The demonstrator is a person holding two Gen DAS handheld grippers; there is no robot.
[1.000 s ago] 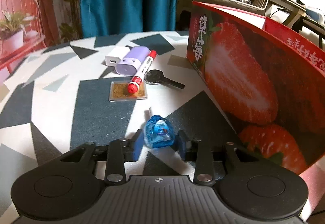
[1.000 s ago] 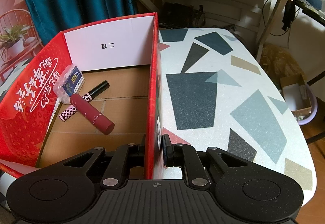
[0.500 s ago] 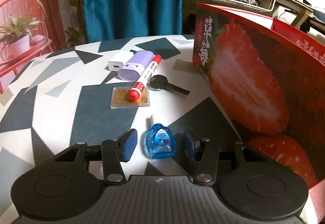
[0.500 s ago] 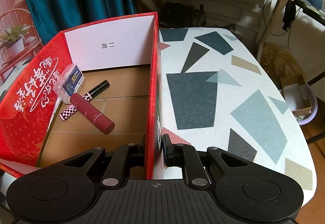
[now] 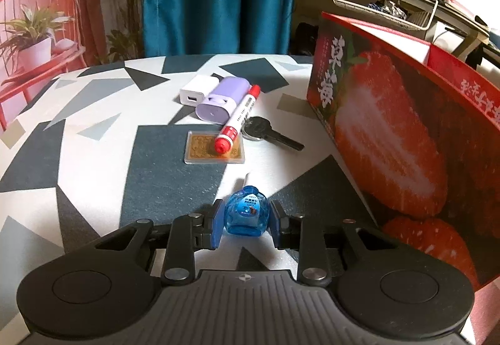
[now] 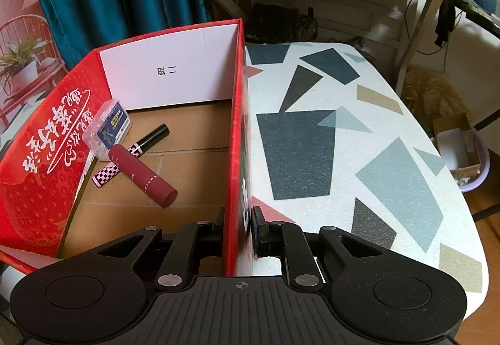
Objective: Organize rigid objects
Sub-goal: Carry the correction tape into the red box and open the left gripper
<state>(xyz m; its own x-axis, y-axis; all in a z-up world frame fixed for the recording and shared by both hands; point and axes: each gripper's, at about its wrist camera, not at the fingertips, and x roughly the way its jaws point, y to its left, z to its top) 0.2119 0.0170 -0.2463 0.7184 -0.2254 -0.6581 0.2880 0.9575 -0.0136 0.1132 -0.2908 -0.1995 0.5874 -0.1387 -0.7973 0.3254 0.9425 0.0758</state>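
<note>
Table (image 5: 93,157), white with dark triangle patches, runs ahead of both pairs of jaws.

Red strawberry box (image 6: 231,138) is open-topped, with a cardboard floor. The right gripper (image 6: 239,231) is clenched on its near wall, one finger inside, one outside. Inside the box, ahead-left of these jaws: a maroon tube (image 6: 142,171) lies across a checkered pen (image 6: 131,154), and a clear plastic case (image 6: 109,127) with a blue label leans on the left wall behind them. The right half of the box floor is bare.

Only the right wrist view shows the box contents. The left wrist view shows just the printed outer side of the box (image 5: 390,138), right of its jaws.

Only the left wrist view shows the loose items, all ahead of the left gripper (image 5: 246,221): purple case (image 5: 223,99), white charger (image 5: 198,90) touching it on the left, red marker (image 5: 239,120) with its cap resting on a gold card (image 5: 215,151), black key (image 5: 270,135) just right of the marker.

Small blue bottle (image 5: 247,215): clear blue plastic, printed label, white tip pointing away, lying on the table between the left fingers. Jaws have just been closing on it; blue pads sit right at its sides, contact looks made, so grasping the bottle.
</note>
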